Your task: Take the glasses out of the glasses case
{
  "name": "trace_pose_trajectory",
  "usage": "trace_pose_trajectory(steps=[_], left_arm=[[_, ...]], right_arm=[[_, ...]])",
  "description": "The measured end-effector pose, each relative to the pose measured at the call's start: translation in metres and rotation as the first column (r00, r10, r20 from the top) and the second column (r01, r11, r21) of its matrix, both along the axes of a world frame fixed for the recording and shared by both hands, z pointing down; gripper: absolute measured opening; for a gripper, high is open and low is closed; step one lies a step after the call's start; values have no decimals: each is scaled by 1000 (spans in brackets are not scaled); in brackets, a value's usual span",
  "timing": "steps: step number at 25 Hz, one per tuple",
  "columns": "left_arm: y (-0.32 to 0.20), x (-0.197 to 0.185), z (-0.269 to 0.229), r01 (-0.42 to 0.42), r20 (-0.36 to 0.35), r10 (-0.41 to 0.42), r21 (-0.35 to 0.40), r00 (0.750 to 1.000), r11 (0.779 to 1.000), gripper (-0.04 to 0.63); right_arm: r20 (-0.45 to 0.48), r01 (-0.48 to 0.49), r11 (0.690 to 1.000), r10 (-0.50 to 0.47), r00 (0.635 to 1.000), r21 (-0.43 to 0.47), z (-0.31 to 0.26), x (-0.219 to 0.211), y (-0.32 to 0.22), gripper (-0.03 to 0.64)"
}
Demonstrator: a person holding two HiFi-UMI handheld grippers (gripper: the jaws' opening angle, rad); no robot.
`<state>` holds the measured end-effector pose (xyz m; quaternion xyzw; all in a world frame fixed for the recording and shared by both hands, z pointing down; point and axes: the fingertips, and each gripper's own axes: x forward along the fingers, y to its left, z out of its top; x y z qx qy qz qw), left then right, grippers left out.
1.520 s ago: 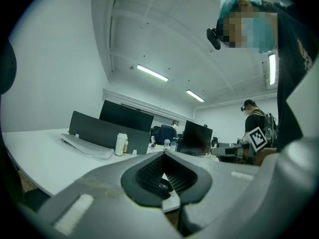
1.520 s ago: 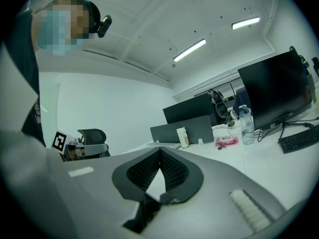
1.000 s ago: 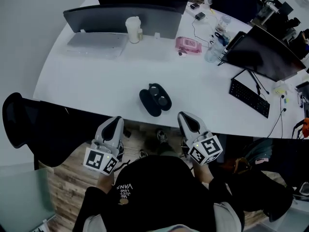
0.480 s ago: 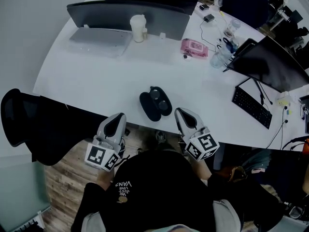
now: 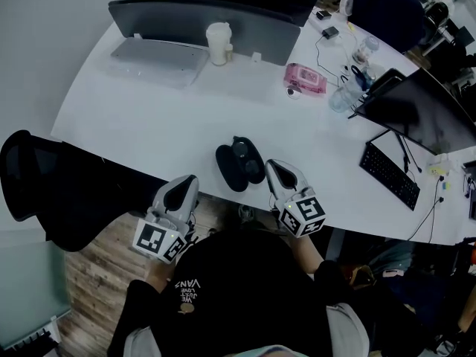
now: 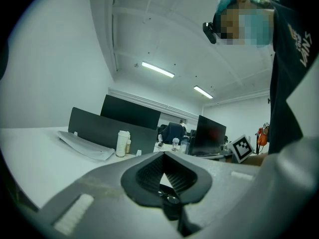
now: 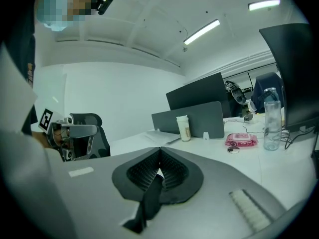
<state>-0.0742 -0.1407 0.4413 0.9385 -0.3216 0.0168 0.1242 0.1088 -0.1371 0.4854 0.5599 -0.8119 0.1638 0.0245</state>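
White office desk (image 5: 149, 125), curved, bearing a grey divider (image 5: 193, 21), a dark monitor (image 5: 424, 110) and a keyboard (image 5: 390, 175), with a black chair (image 5: 44, 192) at its left front edge. The open black case (image 5: 232, 168) lies near the front edge, glasses (image 5: 251, 168) dimly visible in its right half. Right gripper (image 5: 272, 166), jaws pressed together and empty, points just beside the case; left gripper (image 5: 187, 181), jaws likewise together and empty, sits off the desk edge.
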Motion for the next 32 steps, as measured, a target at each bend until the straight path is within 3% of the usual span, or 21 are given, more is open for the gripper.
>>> trace_pose_trajectory(steps=[7,13,25,32], left_arm=[[-4,-4,6,44,9,-44,-3,999,999,0],[-5,-9,11,84,17,-84,-11,996,996,0],[-6,-22,18,174,29,-173,-33,984,984,0],[-5,-24,22,205,29,-204,-45,979,978,1]], right_arm=[[-12,21,999,-22,1000,-44,27,-1,-21,2],[-86,81,990,-91,992,-116,57,-10,-35,2],[-167,170,956,-213,963,-238,111,-23,-54,3],[-244,202,928,-284,927,-313,141,-26,-56,25]])
